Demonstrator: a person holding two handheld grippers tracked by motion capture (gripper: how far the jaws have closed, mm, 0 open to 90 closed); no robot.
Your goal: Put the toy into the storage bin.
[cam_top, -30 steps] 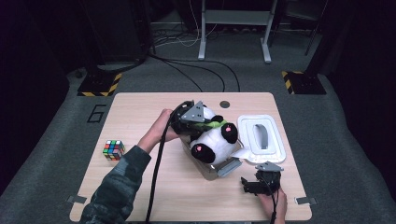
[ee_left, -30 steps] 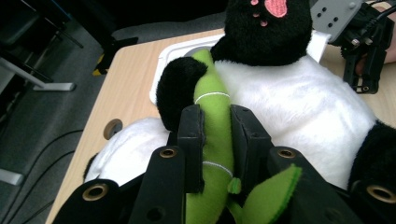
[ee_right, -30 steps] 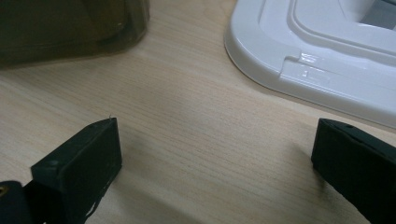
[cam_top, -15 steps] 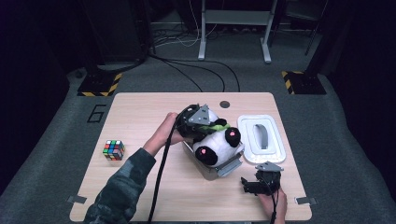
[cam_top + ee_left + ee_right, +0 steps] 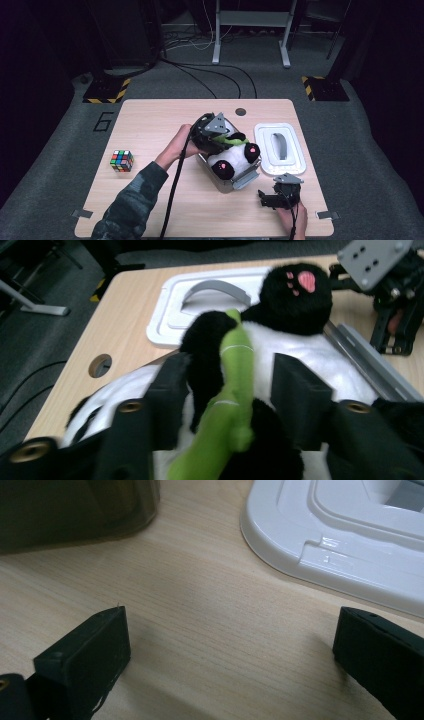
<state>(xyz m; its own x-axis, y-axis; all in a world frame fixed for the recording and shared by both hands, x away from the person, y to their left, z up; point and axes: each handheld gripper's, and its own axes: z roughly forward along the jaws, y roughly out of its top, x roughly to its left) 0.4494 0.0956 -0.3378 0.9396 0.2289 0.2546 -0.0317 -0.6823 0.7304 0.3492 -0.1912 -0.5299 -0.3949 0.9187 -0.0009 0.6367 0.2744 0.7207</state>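
Plush panda sits in the grey box near the table's middle, mostly in, though its body bulges above the rim. Judging by that, the packing step looks nearly done. Left: press the toy lower and put on the white lid, which lies flat just right of the box, not yet touched.

Left gripper is over the panda; its jaws have just been opening and now stand apart on either side of the green stalk on the toy's chest, pads off it, so the grip looks released. Right gripper rests low on the table near the front right corner, jaws spread wide with bare wood between them, nothing held, lid edge just ahead of it.

Panda lies on its back, long axis running diagonally across the box, pink-soled feet toward the lid side, head end under the left gripper. Cube sits well apart on the left.
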